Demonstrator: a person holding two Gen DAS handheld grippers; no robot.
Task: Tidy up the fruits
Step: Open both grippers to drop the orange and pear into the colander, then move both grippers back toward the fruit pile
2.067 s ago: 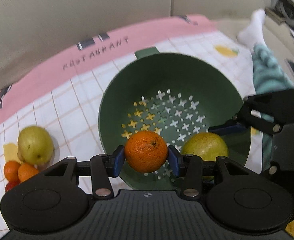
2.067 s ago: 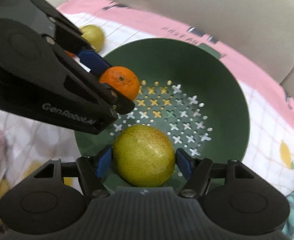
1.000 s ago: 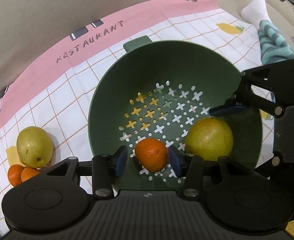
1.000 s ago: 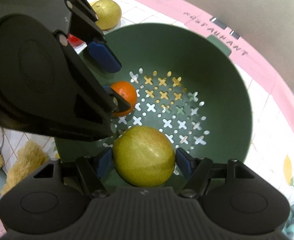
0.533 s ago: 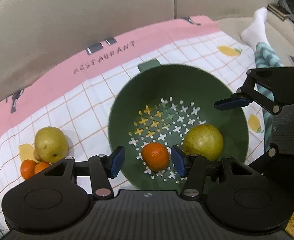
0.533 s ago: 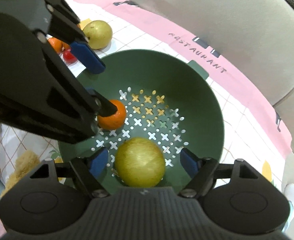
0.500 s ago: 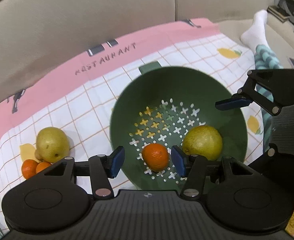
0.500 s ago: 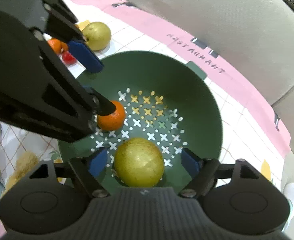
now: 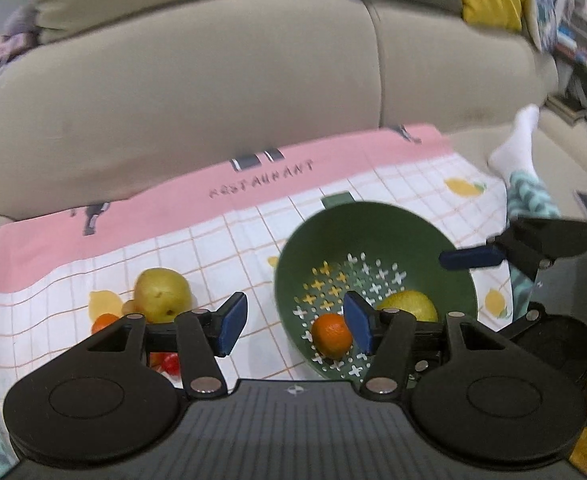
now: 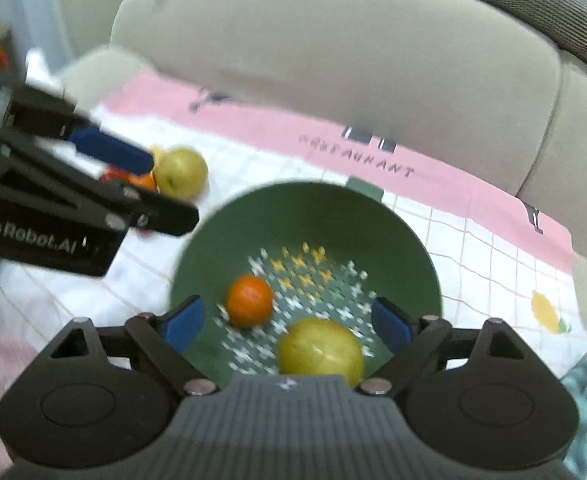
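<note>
Soft, even indoor light in both views, no harsh glare. On my left wrist view the centre is fairly sharp; the sofa (image 9: 253, 60) along the top smears slightly and lines bow toward the corners. My right wrist view is motion-blurred throughout: colander (image 10: 393, 240) holes streak, the cloth lettering is unreadable, upper left is mush. Faint shadow under the pear (image 9: 161, 294) at left.

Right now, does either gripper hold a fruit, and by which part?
Nothing is held. Left gripper and right gripper are open; round orange and yellow-green pear lie in the green colander.
</note>
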